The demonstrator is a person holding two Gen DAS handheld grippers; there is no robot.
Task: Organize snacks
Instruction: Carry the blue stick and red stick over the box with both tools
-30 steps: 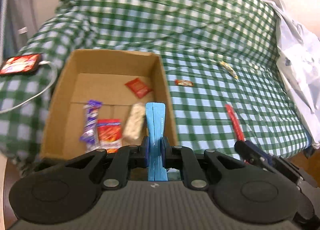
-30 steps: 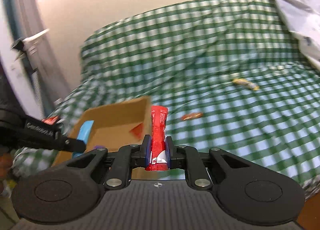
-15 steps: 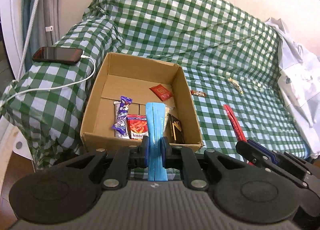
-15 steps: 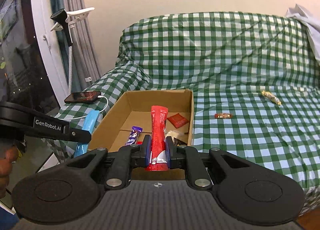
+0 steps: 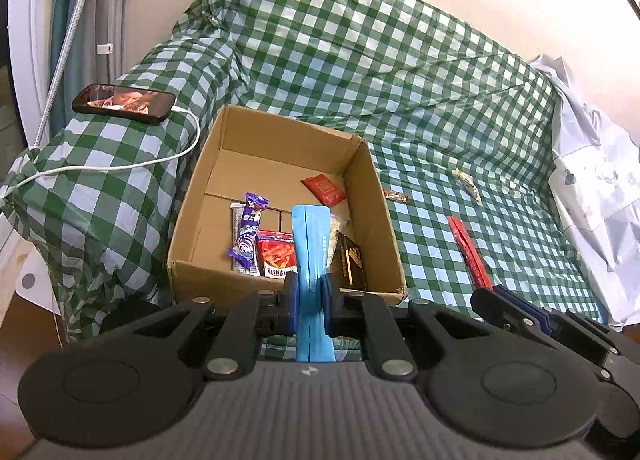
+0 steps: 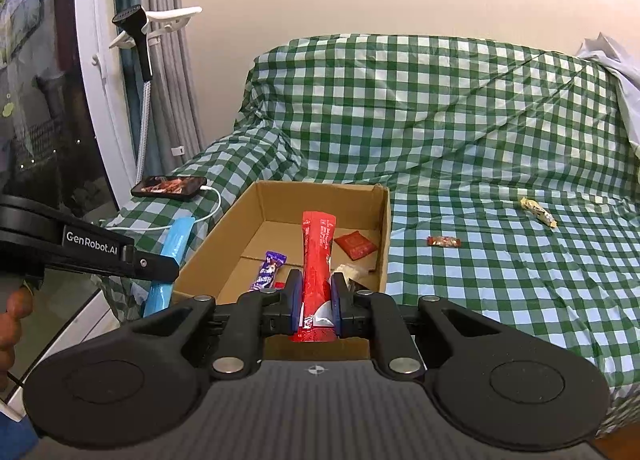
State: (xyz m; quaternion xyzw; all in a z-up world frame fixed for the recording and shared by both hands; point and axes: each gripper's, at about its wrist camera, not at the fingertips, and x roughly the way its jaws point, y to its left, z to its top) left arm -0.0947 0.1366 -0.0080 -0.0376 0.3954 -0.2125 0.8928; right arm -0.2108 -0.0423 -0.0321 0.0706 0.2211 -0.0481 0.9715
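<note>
My left gripper [image 5: 310, 292] is shut on a long blue snack packet [image 5: 312, 248], held just before the near wall of an open cardboard box [image 5: 280, 292] on the checked sofa. Inside the box lie a purple bar [image 5: 250, 228], a red-and-white packet [image 5: 276, 256], a dark packet [image 5: 352, 260] and a red sachet [image 5: 323, 190]. My right gripper [image 6: 315, 304] is shut on a long red snack stick [image 6: 317, 256], also near the box's [image 6: 382, 236] front edge. Two small wrapped snacks lie on the seat: a brown bar [image 6: 444, 242] and a pale one [image 6: 538, 212].
A phone [image 5: 124, 103] on a white charging cable rests on the sofa's left armrest. A pale cloth bundle [image 5: 596, 188] lies at the sofa's right end. A lamp stand and curtains stand to the left. A person's hand [image 6: 12, 320] shows at the left edge.
Both grippers have drawn back from over the box, so the whole box and sofa now show. Each still holds its packet. Little has shifted in the last half second.
</note>
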